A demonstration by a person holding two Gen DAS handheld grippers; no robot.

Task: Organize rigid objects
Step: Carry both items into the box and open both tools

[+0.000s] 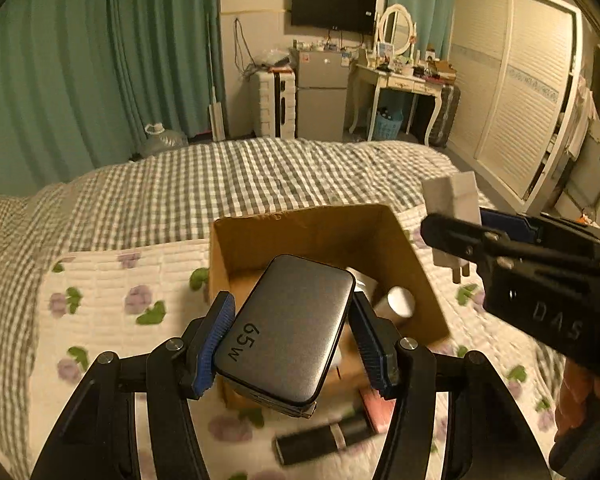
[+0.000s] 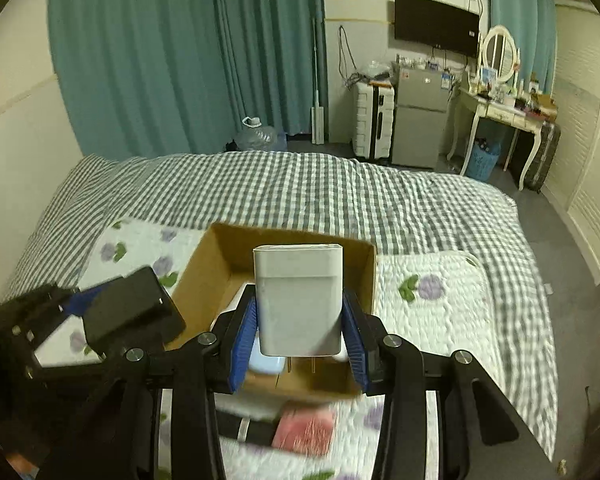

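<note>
My left gripper (image 1: 292,332) is shut on a grey charger marked 65W (image 1: 284,332) and holds it above the near side of an open cardboard box (image 1: 320,232) on the bed. My right gripper (image 2: 302,340) is shut on a white plug adapter (image 2: 300,300), prongs down, above the same box (image 2: 220,264). The right gripper also shows in the left wrist view (image 1: 460,236) at the box's right, with the adapter (image 1: 452,196). The left gripper with the grey charger (image 2: 132,308) shows at the left of the right wrist view. White items (image 1: 400,300) lie inside the box.
A black stick-shaped object (image 1: 324,436) and a pink flat item (image 2: 304,428) lie on the floral quilt (image 1: 112,280) in front of the box. Beyond is the checked bedspread (image 2: 300,192). A fridge (image 2: 418,120), dressing table (image 2: 504,112) and wardrobe (image 1: 512,92) stand far off.
</note>
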